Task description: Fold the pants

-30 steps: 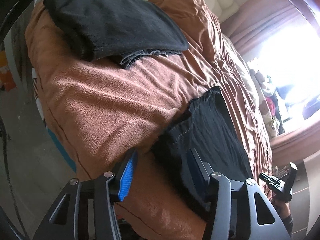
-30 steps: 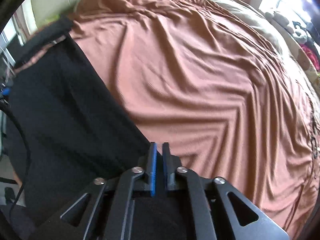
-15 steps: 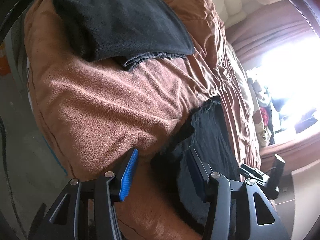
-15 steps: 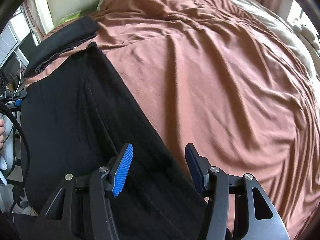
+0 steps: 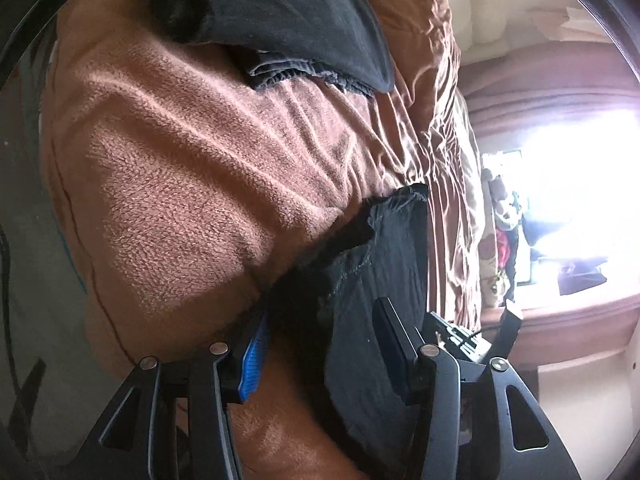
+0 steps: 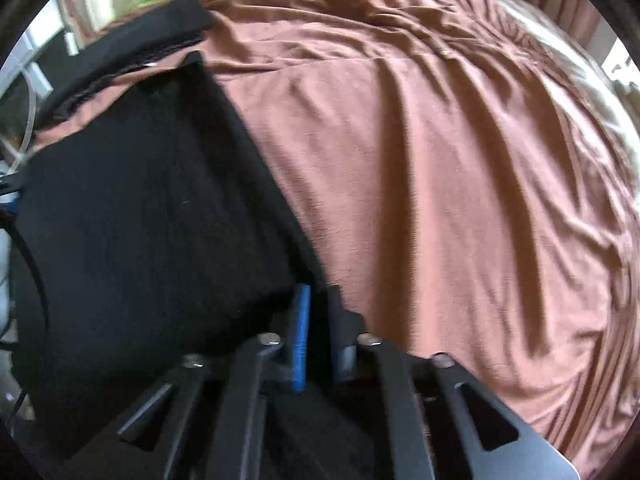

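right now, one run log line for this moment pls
step: fold pants | right gripper: shut on black pants | left gripper: open, astride pants edge | surface: brown blanket

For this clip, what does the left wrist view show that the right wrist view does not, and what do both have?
Only the left wrist view: a bright window, the left claw with its jaws apart around an edge of the black pants, and the other claw's tip poking in at lower right.

Only the right wrist view: the wide flat spread of the pants and the right claw shut on their edge, having just closed.

Both: the black pants, the brown blanket, and a separate folded dark garment farther up the bed.
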Motion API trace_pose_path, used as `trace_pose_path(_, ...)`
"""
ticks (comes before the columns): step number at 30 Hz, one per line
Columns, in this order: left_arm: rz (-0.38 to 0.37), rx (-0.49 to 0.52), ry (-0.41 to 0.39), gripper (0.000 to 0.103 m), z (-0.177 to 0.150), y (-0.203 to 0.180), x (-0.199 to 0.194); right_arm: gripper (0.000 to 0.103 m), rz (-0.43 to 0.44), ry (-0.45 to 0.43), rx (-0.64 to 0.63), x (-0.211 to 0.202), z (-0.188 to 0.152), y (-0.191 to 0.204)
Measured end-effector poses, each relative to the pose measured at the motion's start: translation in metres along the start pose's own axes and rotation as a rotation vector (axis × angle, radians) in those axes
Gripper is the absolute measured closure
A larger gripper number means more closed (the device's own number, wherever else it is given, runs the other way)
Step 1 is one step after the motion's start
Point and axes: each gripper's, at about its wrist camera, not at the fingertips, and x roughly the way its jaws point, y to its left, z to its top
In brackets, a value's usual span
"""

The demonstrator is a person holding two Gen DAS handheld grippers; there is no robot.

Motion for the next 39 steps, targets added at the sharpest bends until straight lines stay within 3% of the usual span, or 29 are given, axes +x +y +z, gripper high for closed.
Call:
trace_pose_path(9,-0.042,-0.008,0.013,0.051,-0.006,-0.003,0.011,0.102,-0.126,0.003,0.067,0.008,0.007,0.008)
trace_pose_path(13,-0.063,-0.010,0.025,0.051,-0.013,-0.002,0.012,0.102,-0.122,-0.028,0.092,-0.011,-0.001,0.010)
trace_pose_path(18,-0.033,-0.005,0.016,0.054,-0.009,-0.005,0.016,0.101,-0.073,-0.071,0.209,-0.052,-0.032,-0.011)
trace_pose_path(25,-0.060,-0.025,0.017,0.055,-0.003,-0.006,0.019,0.101,0.022,-0.163,0.410,-0.132,-0.117,-0.045)
trace_pose_path(29,-0.082,-0.049,0.026,0.055,-0.009,-0.006,0.020,0.101,-0.073,-0.235,0.488,-0.185,-0.173,-0.055)
trace_pose_path(39,-0.108,-0.067,0.050,0.055,-0.010,-0.006,0.022,0.101,-0.200,-0.356,0.660,-0.279,-0.301,-0.059)
